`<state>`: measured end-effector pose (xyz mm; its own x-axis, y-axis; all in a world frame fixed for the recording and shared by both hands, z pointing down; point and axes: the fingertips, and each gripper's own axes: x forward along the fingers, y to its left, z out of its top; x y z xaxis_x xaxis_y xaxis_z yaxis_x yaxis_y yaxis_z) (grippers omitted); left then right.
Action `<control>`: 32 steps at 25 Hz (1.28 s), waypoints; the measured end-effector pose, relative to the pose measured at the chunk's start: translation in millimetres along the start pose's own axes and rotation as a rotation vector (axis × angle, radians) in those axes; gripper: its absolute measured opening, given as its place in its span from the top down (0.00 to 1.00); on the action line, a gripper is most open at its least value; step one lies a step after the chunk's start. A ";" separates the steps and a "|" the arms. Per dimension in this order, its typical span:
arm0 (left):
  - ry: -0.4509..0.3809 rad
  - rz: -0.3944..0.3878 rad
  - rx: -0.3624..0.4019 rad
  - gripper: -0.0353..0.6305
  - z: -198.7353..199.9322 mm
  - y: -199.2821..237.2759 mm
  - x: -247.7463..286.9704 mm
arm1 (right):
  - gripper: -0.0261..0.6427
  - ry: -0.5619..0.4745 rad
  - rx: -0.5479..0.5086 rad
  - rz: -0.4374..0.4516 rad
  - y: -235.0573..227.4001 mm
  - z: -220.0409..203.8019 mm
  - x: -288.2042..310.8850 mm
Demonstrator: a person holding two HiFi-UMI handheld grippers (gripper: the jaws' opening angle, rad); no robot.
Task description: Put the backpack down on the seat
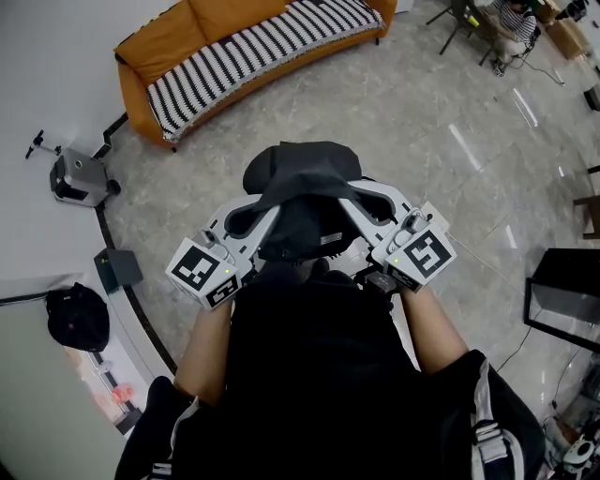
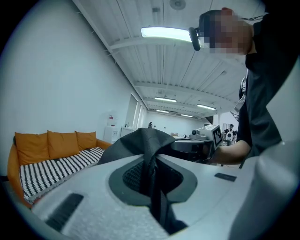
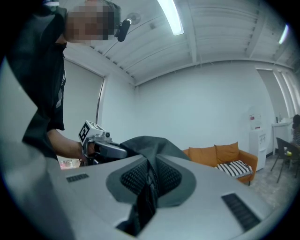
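Left gripper (image 1: 255, 223) and right gripper (image 1: 364, 214) each pinched tight on backpack (image 1: 305, 192) fabric. Sofa (image 1: 202, 58) is well apart, so the thin fabric could slip free first.

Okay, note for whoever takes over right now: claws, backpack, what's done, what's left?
Left claw: shut on the backpack.
Right claw: shut on it too.
Backpack: held up between both, over the floor.
Orange sofa: ahead, not yet reached.
Done: backpack lifted.
To do: carry it to the sofa seat, set it down, open both claws.
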<state>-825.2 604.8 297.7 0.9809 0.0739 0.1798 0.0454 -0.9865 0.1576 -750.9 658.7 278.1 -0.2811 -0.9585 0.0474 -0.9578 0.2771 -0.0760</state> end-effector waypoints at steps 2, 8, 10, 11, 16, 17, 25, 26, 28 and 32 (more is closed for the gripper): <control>0.002 -0.004 -0.003 0.90 -1.8 4.3 4.8 | 0.90 0.004 -0.003 -0.004 -5.8 -2.8 2.5; 0.015 -0.020 -0.012 0.90 -6.8 26.9 23.6 | 0.90 0.013 0.021 -0.018 -30.1 -15.7 15.0; 0.019 -0.026 -0.022 0.90 -9.5 37.5 30.9 | 0.90 0.014 0.027 -0.022 -39.7 -17.5 23.0; 0.021 -0.028 -0.026 0.90 -10.3 43.5 34.5 | 0.90 0.013 0.031 -0.023 -44.8 -17.8 27.7; 0.028 -0.032 -0.042 0.90 -8.4 76.7 59.3 | 0.90 0.026 0.044 -0.027 -79.7 -20.3 51.0; 0.027 -0.033 -0.046 0.90 -7.5 84.3 64.7 | 0.90 0.029 0.048 -0.029 -88.0 -21.2 56.4; 0.018 -0.045 -0.061 0.90 9.1 151.2 100.6 | 0.90 0.048 0.078 -0.031 -149.8 -17.4 108.6; 0.017 -0.050 -0.061 0.90 11.1 159.3 104.0 | 0.90 0.051 0.081 -0.036 -157.4 -17.7 115.1; 0.014 -0.061 -0.055 0.90 16.6 174.6 110.5 | 0.90 0.050 0.089 -0.044 -170.3 -15.2 126.9; 0.012 -0.087 -0.032 0.90 31.2 197.4 129.8 | 0.90 0.027 0.112 -0.068 -195.4 -4.8 139.5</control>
<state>-683.0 415.1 321.9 0.9713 0.1610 0.1753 0.1241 -0.9710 0.2045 -603.2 471.2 304.4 -0.2187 -0.9723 0.0825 -0.9624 0.2010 -0.1827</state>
